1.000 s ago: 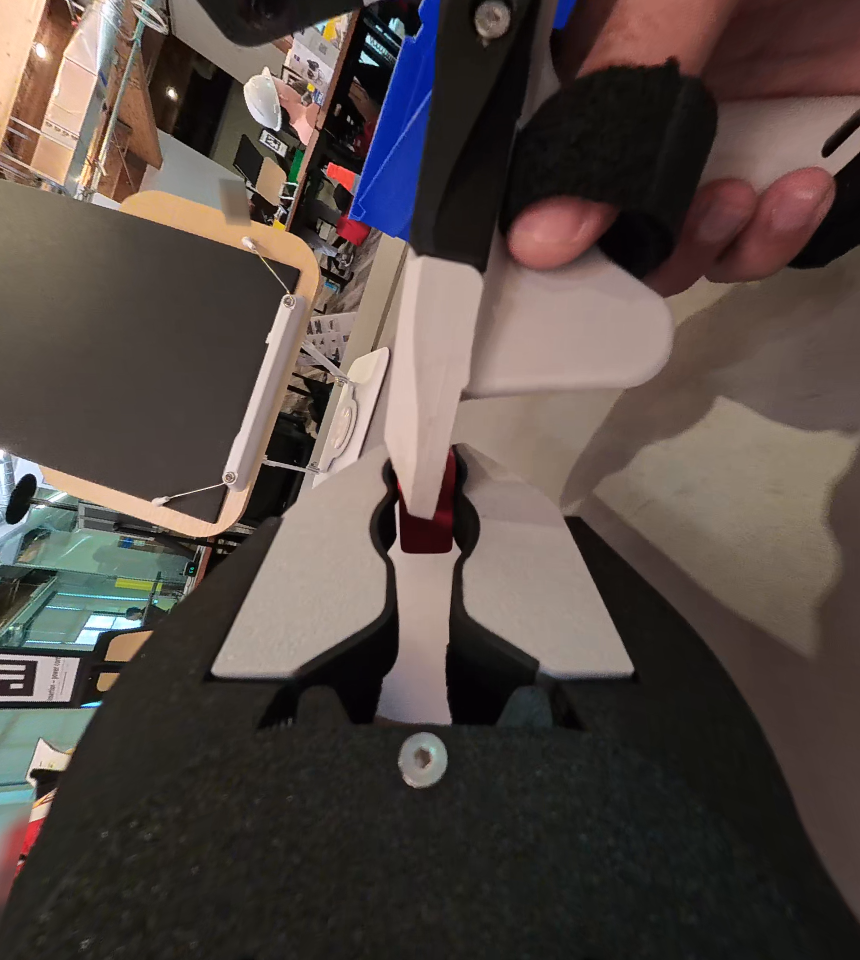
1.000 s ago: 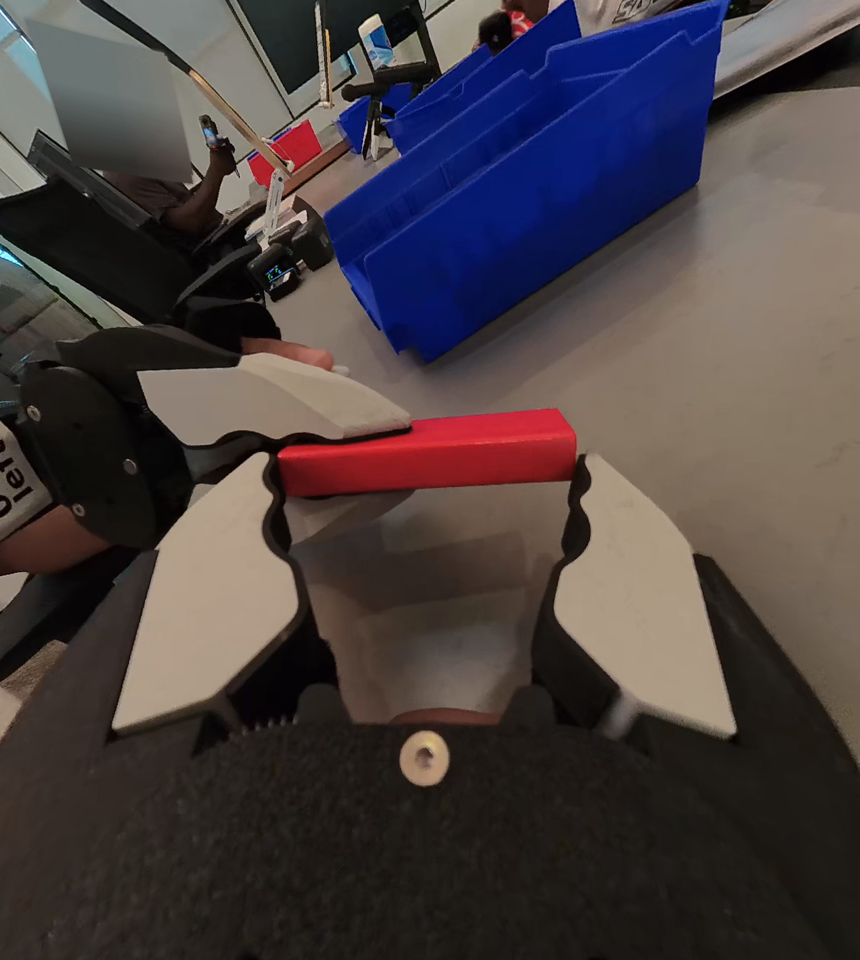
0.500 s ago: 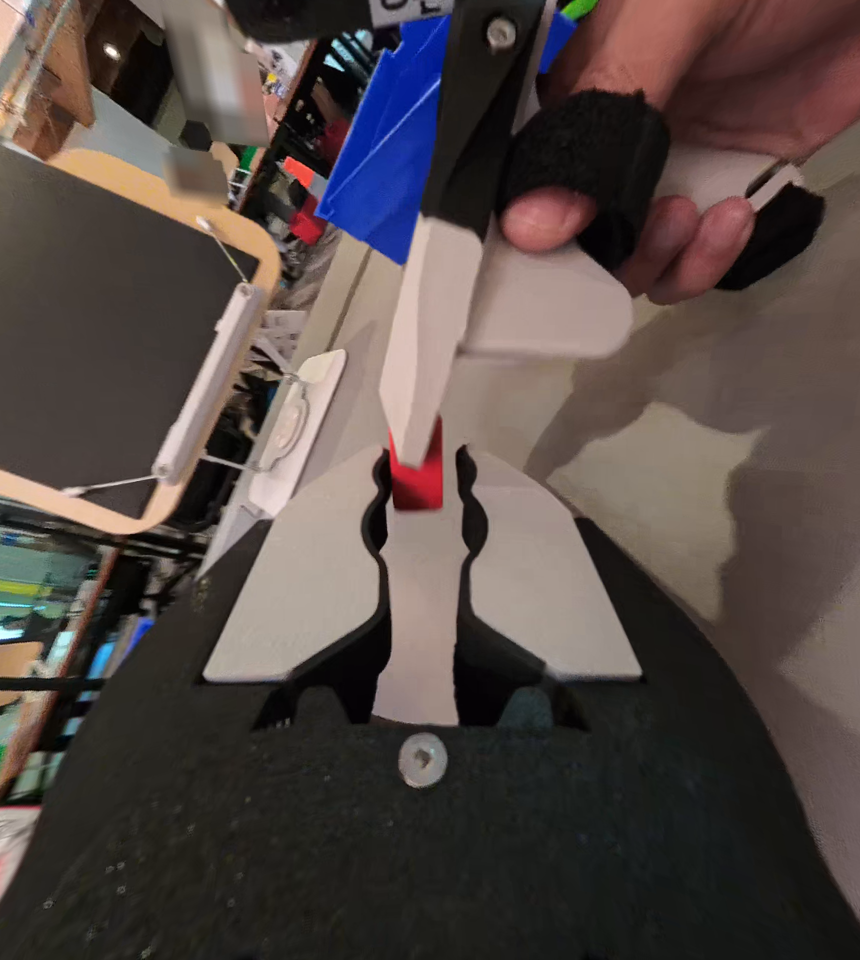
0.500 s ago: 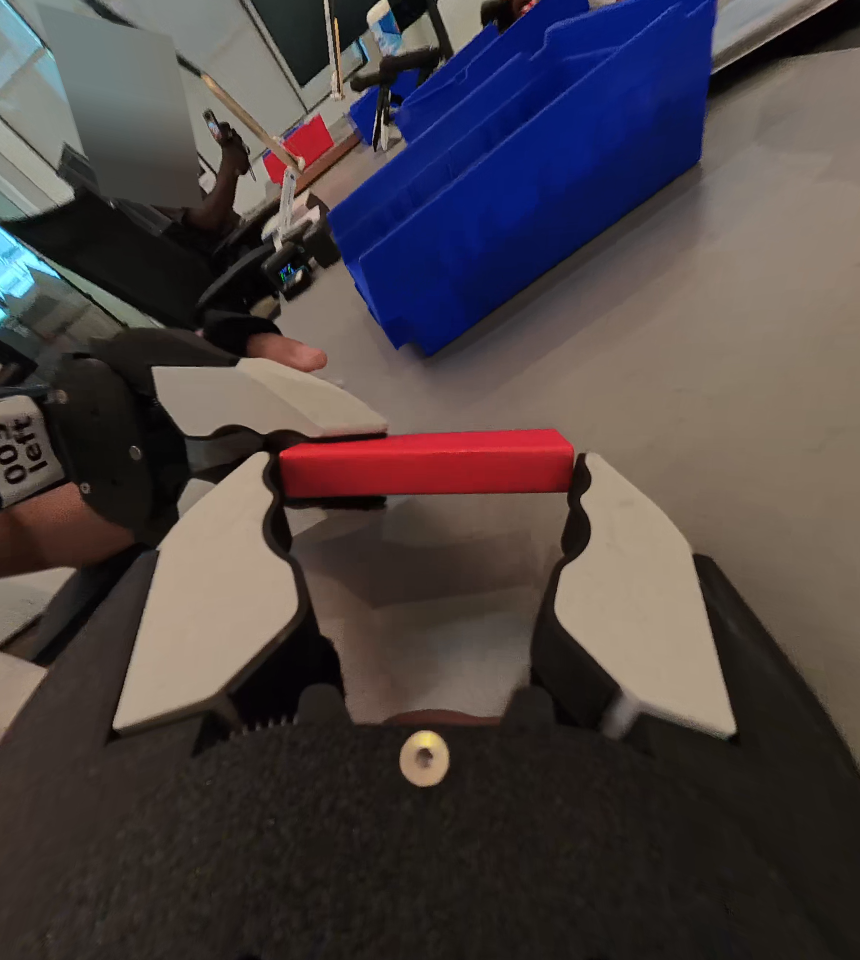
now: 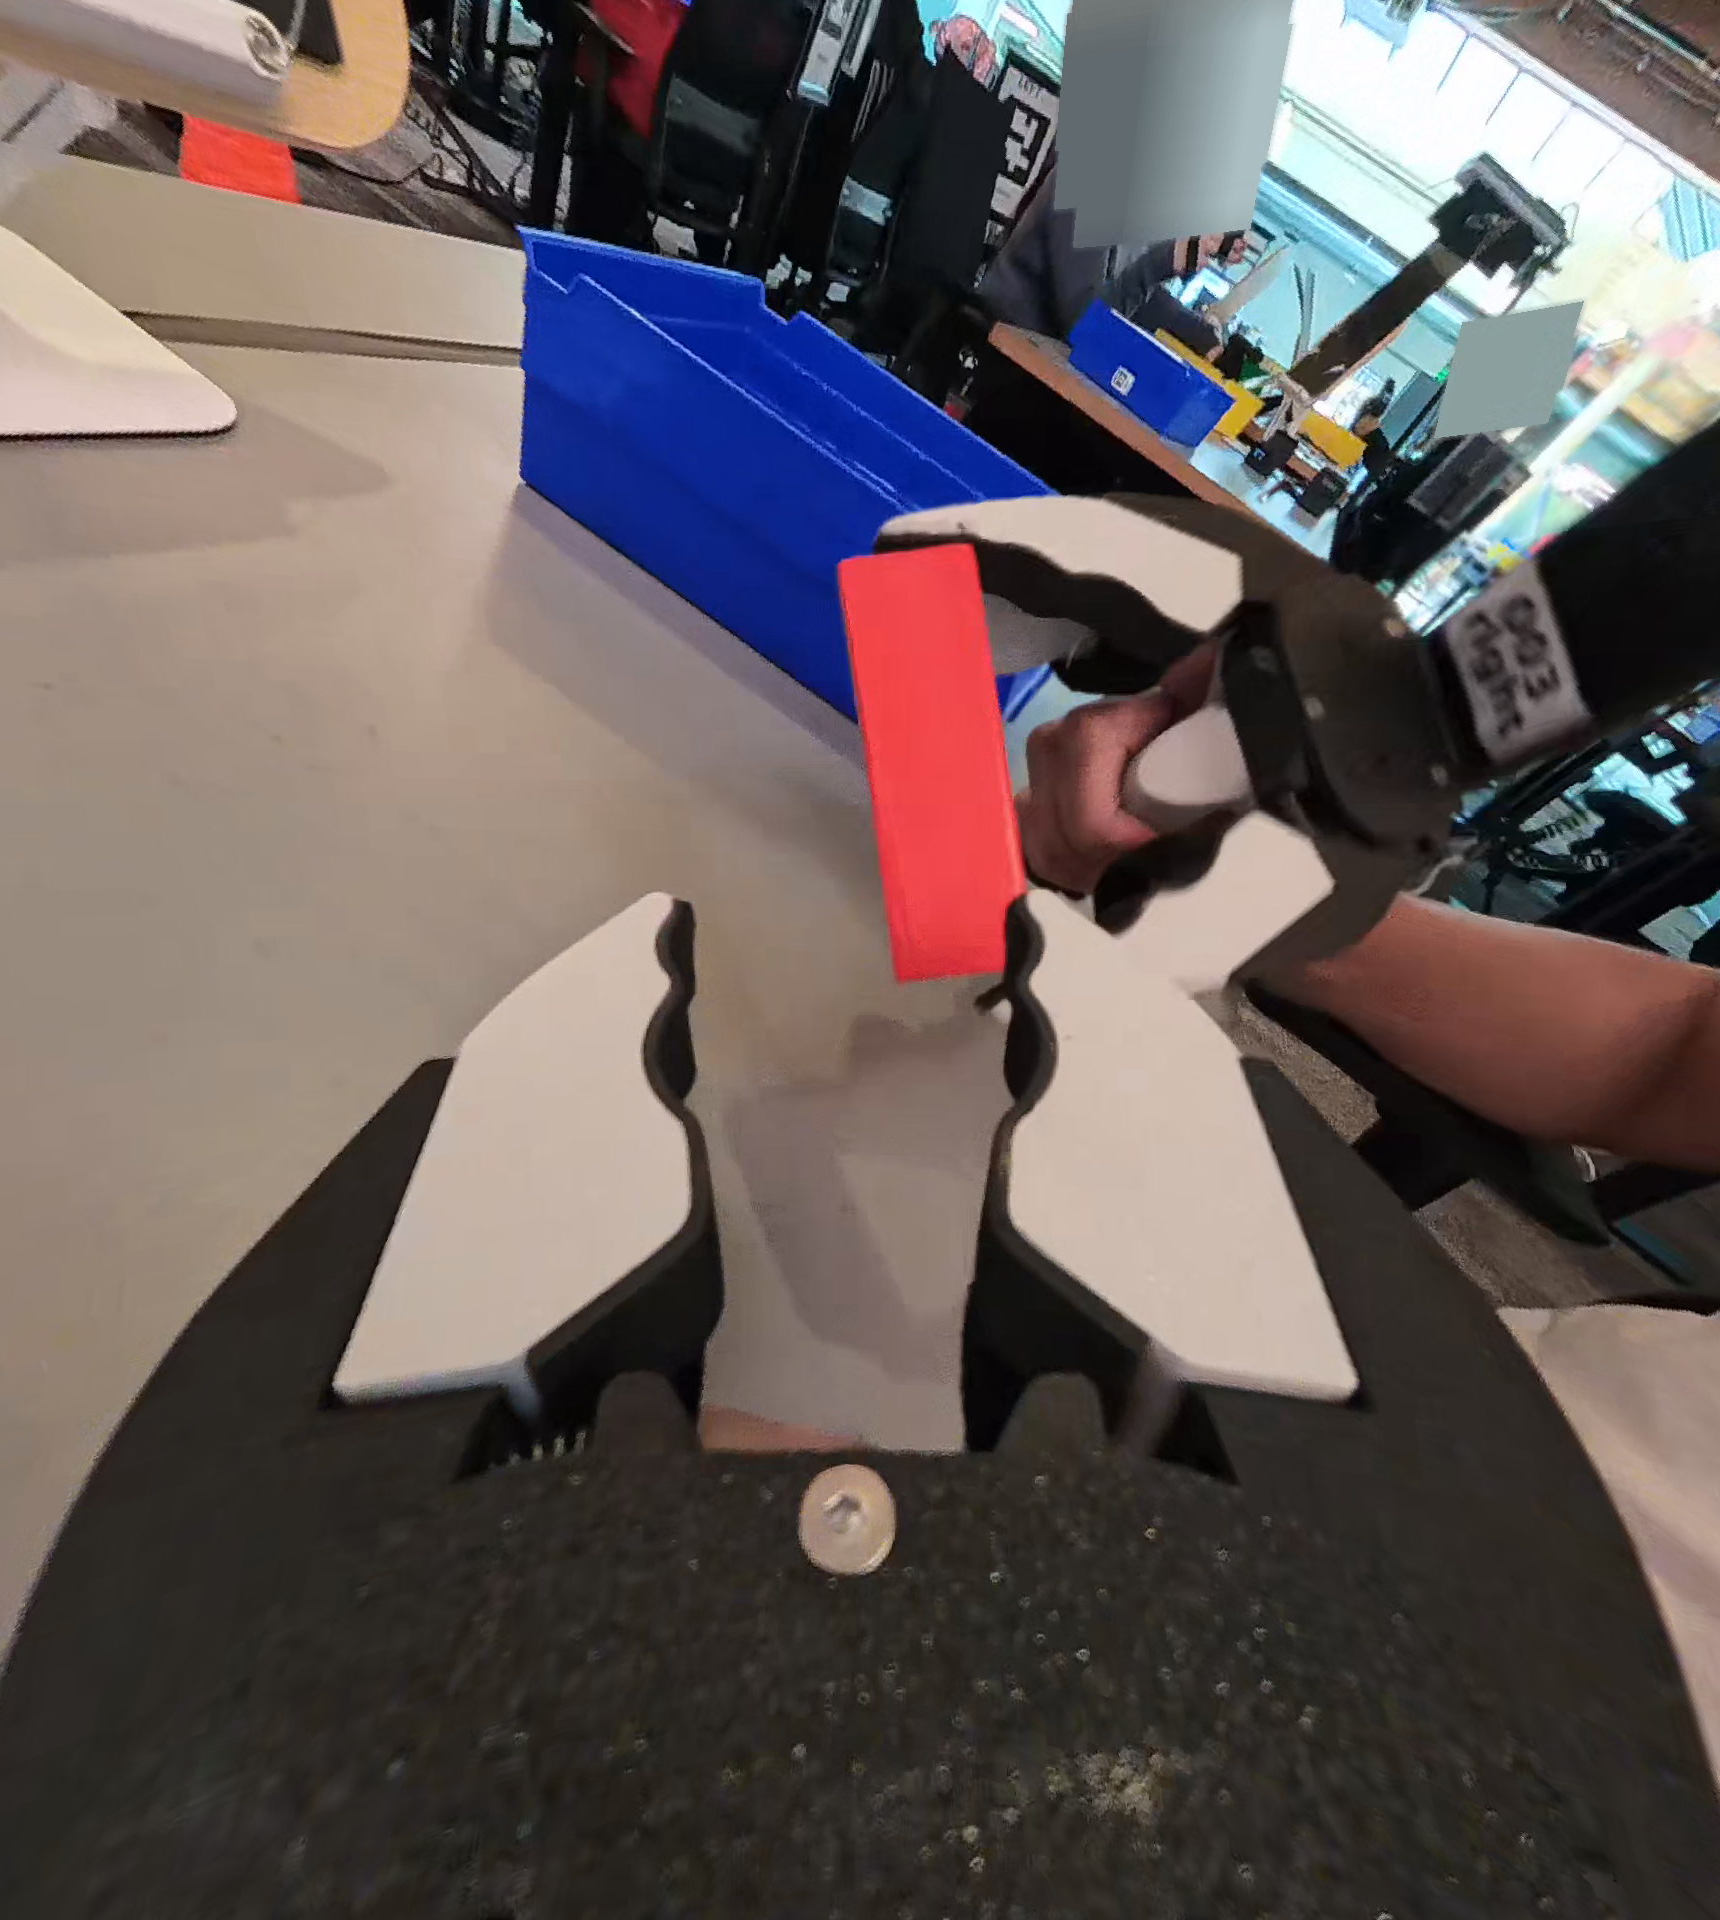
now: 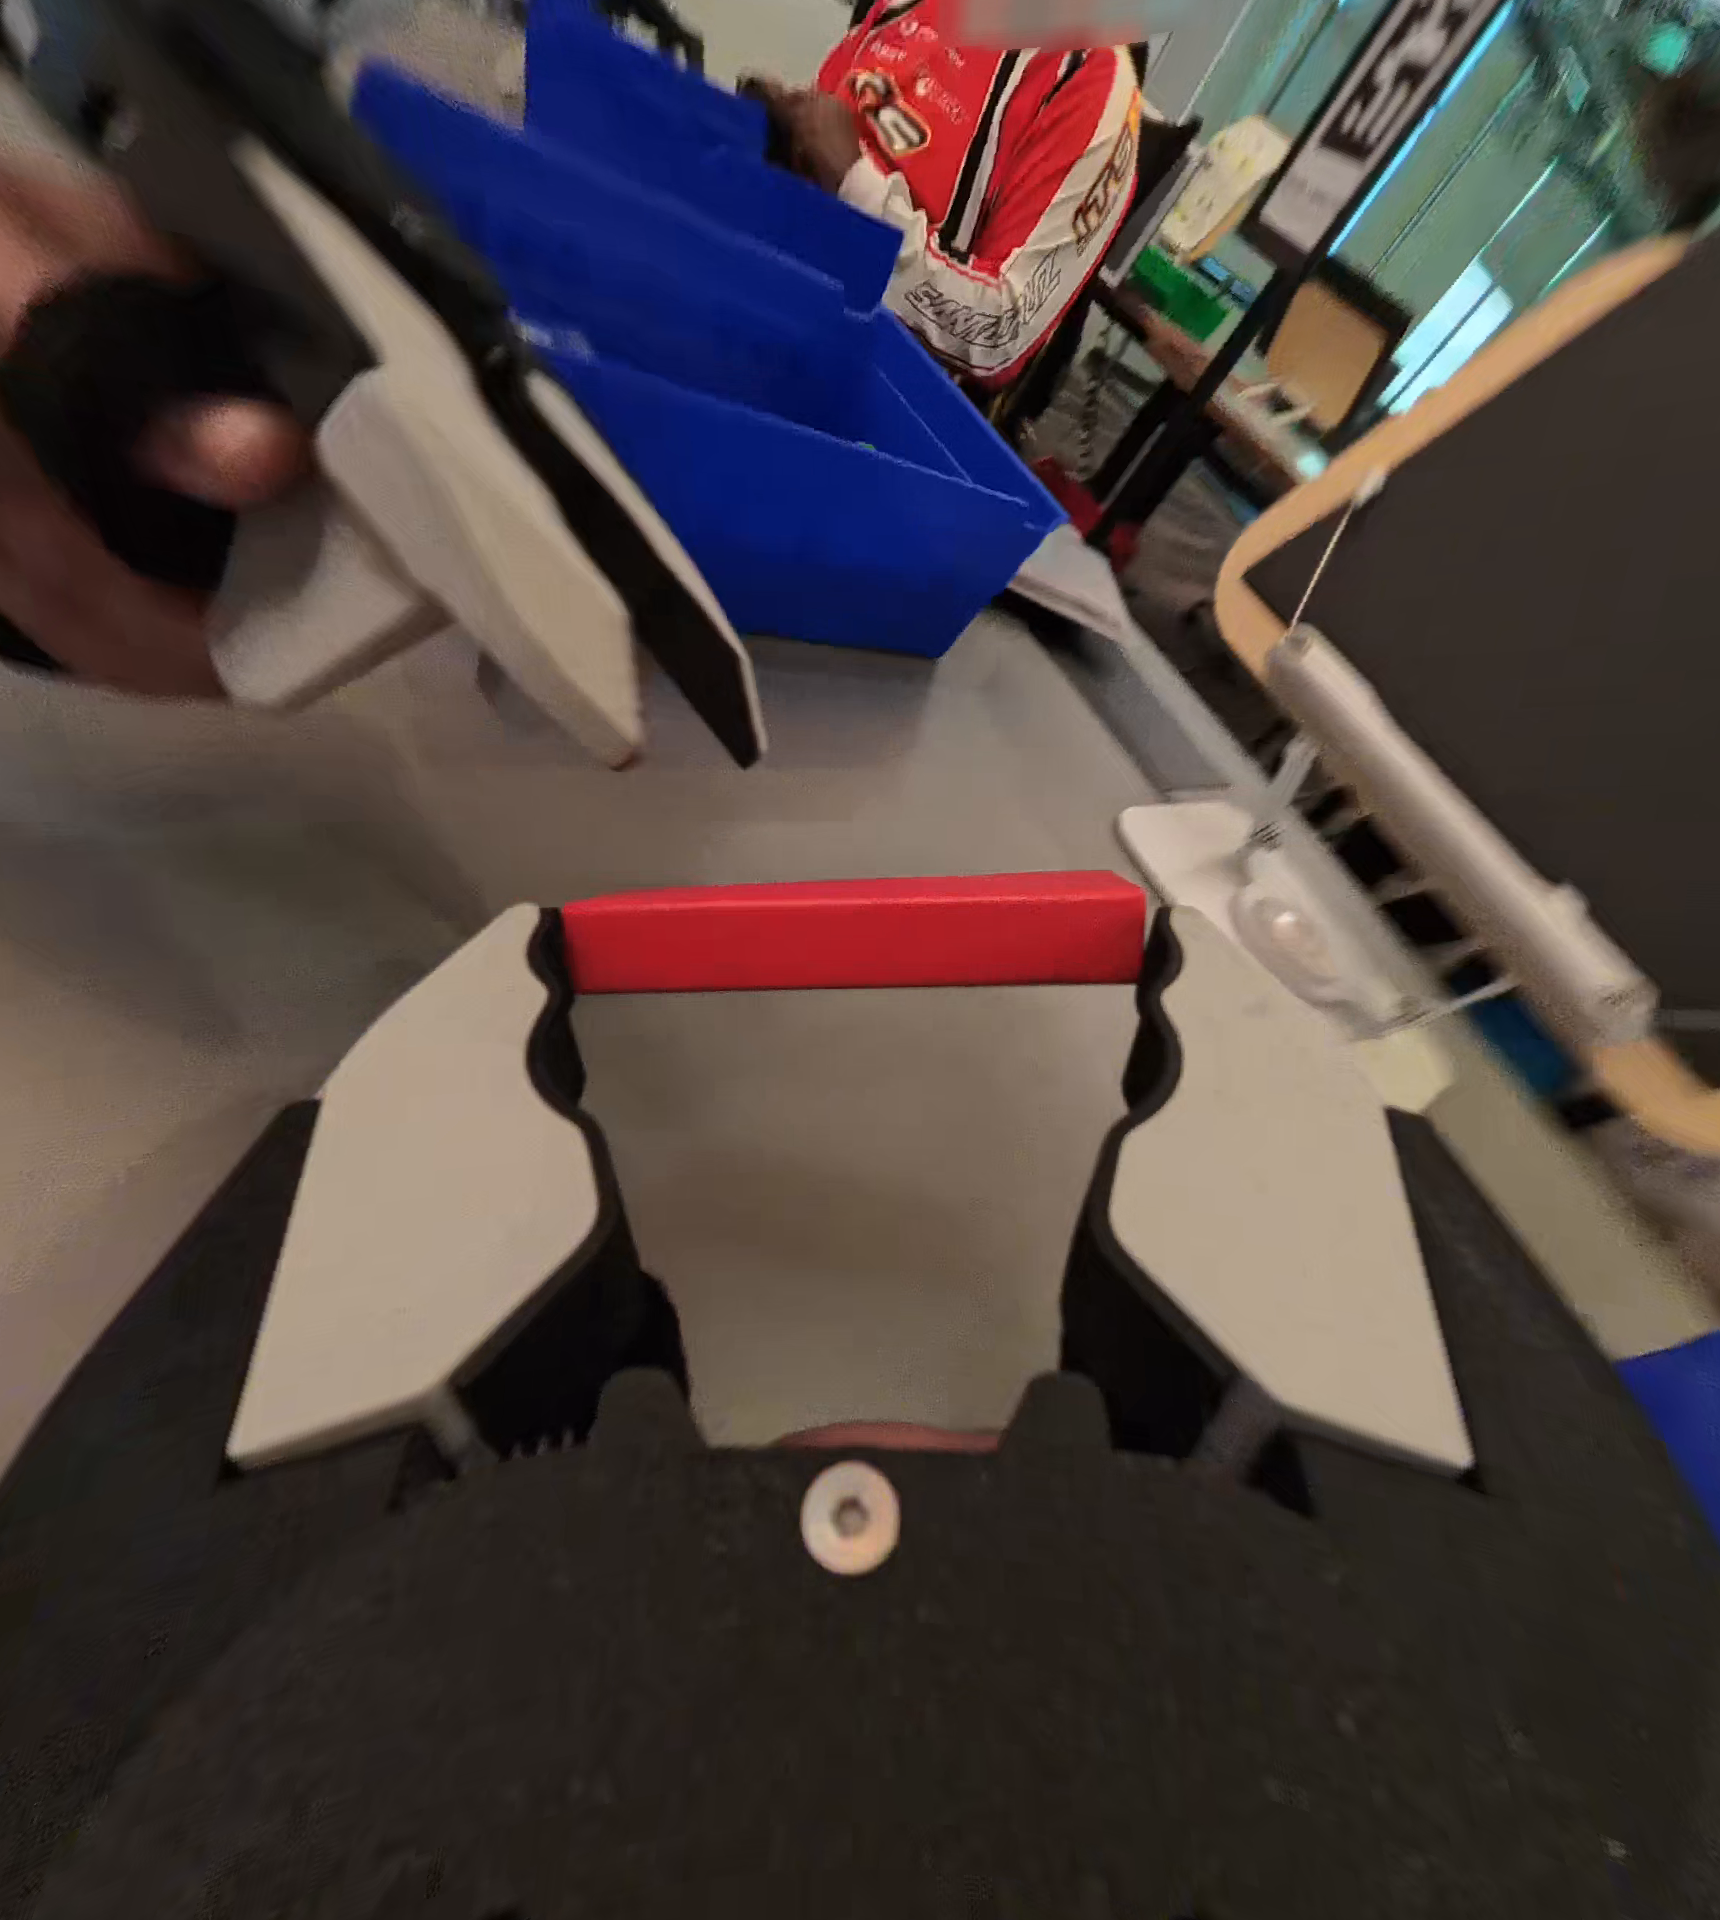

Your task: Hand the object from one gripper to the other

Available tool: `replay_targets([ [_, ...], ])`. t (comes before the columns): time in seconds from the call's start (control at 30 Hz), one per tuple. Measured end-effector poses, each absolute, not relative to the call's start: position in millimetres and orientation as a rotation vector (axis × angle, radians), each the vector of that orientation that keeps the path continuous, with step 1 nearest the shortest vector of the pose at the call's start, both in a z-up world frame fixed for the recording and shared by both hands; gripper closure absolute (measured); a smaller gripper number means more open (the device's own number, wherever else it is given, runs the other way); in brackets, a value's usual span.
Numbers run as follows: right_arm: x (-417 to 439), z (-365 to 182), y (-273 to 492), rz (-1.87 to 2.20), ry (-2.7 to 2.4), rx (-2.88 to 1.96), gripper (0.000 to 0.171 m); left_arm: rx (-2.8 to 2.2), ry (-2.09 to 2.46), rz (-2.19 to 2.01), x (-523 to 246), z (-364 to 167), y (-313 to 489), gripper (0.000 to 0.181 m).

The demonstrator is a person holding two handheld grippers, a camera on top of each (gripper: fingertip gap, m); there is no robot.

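Observation:
A red rectangular block [image 6: 851, 935] spans the jaws of my right gripper [image 6: 851, 943], which is shut on its two ends and holds it above the grey table [image 6: 160, 987]. In the left wrist view the block [image 5: 939, 758] stands nearly upright in the right gripper [image 5: 955, 727], held by a hand, just beyond my right fingertip [image 5: 1027, 925]. My left gripper [image 5: 851, 925] is open and empty, apart from the block. In the right wrist view the left gripper [image 6: 690, 748] is blurred at the upper left, clear of the block.
A blue bin [image 5: 731, 436] stands on the table behind the grippers; it also shows in the right wrist view [image 6: 783, 468]. A white stand base [image 5: 35, 343] sits at far left. A black board with a wooden rim [image 6: 1562, 623] stands right. A person in a red jersey [image 6: 991, 208] sits beyond. Across from one pair of fingers to the other is roughly 5 cm. From either gripper's tips it is about 40 cm to the white stand base [image 5: 35, 343].
My left gripper has let go of the red block, opened and drawn away from it. The right gripper now holds the block alone and has swung to a new heading.

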State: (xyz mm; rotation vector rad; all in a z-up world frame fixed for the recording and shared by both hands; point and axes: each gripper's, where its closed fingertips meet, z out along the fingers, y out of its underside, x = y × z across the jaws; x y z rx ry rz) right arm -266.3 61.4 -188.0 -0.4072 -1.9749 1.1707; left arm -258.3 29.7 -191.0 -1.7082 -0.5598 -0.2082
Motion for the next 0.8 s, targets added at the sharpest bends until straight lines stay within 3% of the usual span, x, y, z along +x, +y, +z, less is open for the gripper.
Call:
replay_targets([
  [0.17,-256,-196,34,0.827,-1.888,-0.11,0.068,-1.804,-0.479,-0.252,-241,-203,40,0.123],
  [0.23,-253,-195,29,0.8,-1.871,-0.077,0.068,-1.843,-0.458,-0.255,-237,-211,41,0.128],
  [0.3,-253,-196,27,0.781,-1.869,-0.07,0.068,-1.842,-0.422,-0.268,-233,-211,43,0.149],
  [0.43,-256,-199,29,0.799,-1.879,-0.098,0.068,-1.892,-0.411,-0.208,-236,-215,42,0.149],
  [0.57,-255,-200,33,0.935,-1.926,-0.194,0.077,-1.922,-0.422,-0.102,-244,-216,38,0.149],
  [0.63,-260,-196,41,1.038,-1.911,-0.309,0.094,-1.908,-0.451,-0.041,-255,-213,31,0.149],
  [0.8,-261,-214,50,1.407,-2.084,-0.624,0.097,-1.879,-0.492,0.072,-277,-209,15,0.149],
])
